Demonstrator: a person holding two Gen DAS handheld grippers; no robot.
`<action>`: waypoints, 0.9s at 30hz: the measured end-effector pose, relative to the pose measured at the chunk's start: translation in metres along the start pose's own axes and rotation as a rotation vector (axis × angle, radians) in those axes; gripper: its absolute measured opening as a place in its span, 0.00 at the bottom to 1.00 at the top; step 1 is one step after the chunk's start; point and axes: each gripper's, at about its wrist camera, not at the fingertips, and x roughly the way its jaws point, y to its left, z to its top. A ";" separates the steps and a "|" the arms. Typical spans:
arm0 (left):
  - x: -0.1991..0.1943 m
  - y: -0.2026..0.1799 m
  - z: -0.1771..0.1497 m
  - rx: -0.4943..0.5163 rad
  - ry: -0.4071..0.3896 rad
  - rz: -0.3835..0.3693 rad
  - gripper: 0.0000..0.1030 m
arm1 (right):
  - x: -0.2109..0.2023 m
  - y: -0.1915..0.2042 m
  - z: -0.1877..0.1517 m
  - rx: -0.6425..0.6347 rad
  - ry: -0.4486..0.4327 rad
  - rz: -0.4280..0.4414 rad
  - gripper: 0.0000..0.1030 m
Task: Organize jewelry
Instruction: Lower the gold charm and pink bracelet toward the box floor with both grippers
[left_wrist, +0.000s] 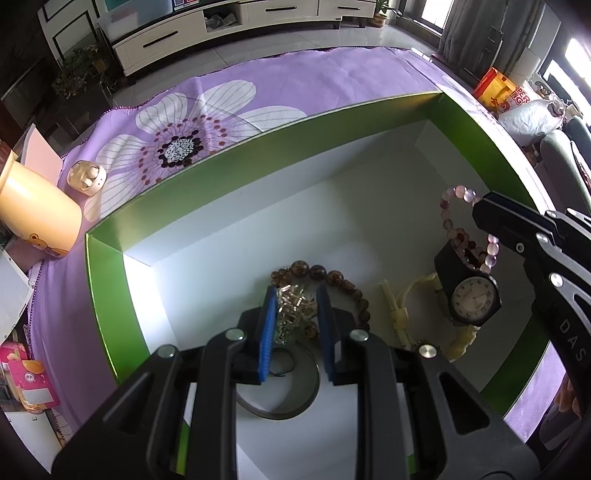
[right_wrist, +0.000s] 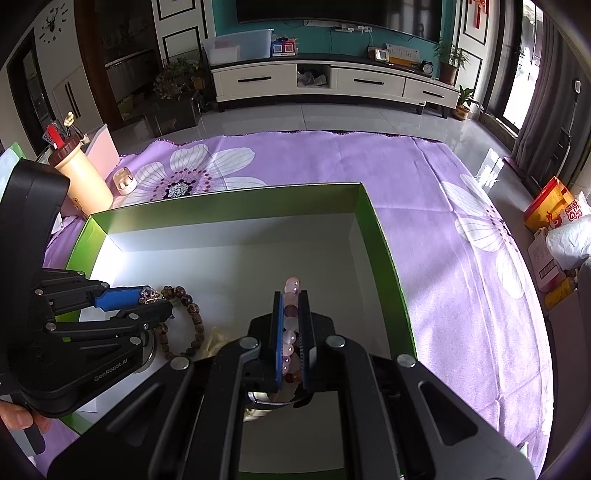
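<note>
Two hand-held grippers work inside a green box (left_wrist: 110, 266) with a white floor, set on a purple flowered cloth (right_wrist: 461, 229). The left gripper (left_wrist: 297, 295) points steeply down, its blue-padded fingers (left_wrist: 269, 325) part closed on a tangle of gold chain (left_wrist: 293, 306) that fills the gap between them; the chain looks pinched, with the pads pressing its sides. Just beyond and to the right of those fingertips curves a brown bead bracelet (left_wrist: 332, 277), and below them, nearer the camera, lies a dark ring-shaped bangle (left_wrist: 306, 398). The right gripper (right_wrist: 291, 295) is clamped tight on a pink bead bracelet (right_wrist: 291, 328), whose beads run in a line between the pads and stick out past the fingertips. In the left wrist view that bracelet loops down from the right gripper's tip onto the black strap of a watch (left_wrist: 474, 299), which lies face up on the box floor to the right of the left fingers. Between the watch and the left fingers rests a pale yellow bracelet (left_wrist: 399, 306). Far to the left of both grippers, outside the box, stand a yellow cup (right_wrist: 86, 181) and a small white case (right_wrist: 123, 182). A thumb (right_wrist: 16, 419) shows at the edge of the right wrist view, under the left gripper's body.
</note>
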 end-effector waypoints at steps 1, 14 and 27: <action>0.000 0.000 0.000 0.002 0.001 0.003 0.21 | 0.000 -0.001 0.000 0.002 0.000 0.000 0.07; 0.004 -0.006 -0.001 0.019 0.014 0.021 0.21 | 0.005 -0.005 -0.004 0.027 0.017 0.016 0.07; 0.005 -0.011 -0.001 0.039 0.023 0.038 0.21 | 0.007 -0.008 -0.007 0.035 0.027 0.022 0.07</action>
